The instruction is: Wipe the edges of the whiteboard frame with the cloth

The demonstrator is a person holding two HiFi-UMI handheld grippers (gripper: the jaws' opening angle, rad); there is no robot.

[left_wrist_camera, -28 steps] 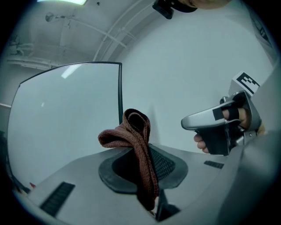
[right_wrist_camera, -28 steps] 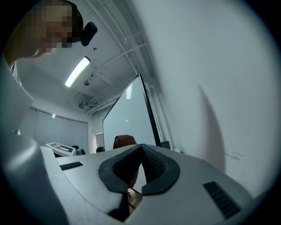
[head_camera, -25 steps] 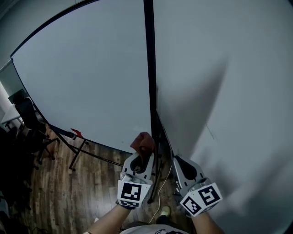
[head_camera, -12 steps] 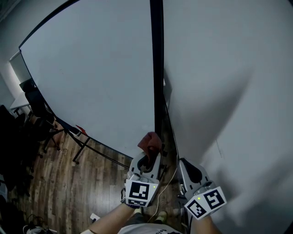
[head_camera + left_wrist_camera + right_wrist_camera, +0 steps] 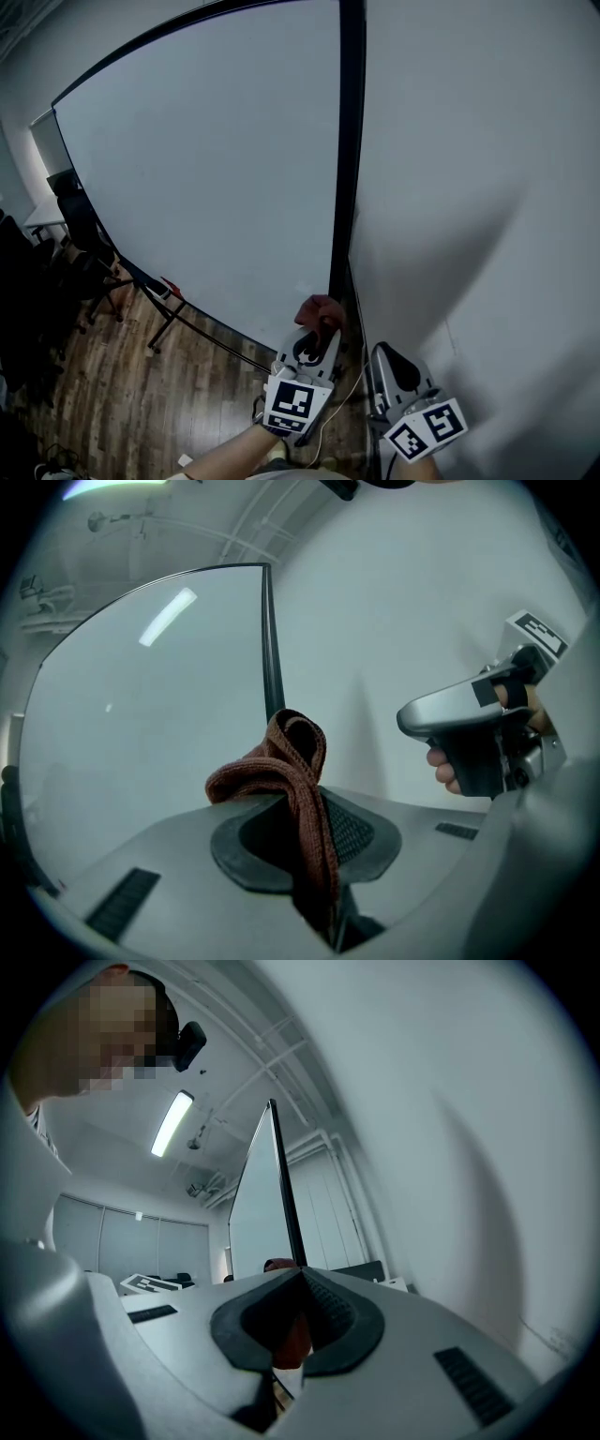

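While the left gripper (image 5: 317,330) is clamped on the brown cloth (image 5: 319,311), the frame's black upright edge (image 5: 347,141) stands just to the cloth's right.
That edge runs long and nearly vertical, up and away from the cloth, which sits at its lower end, touching or just short of it; I cannot tell which. A wipe would probably travel up along it. The left gripper is the nearer. The right gripper (image 5: 389,354), jaws together on nothing, hangs lower, by the wall (image 5: 469,141). Against a second ago, the cloth keeps the same low place beside the edge, though the head view has swung and the edge shows further right.
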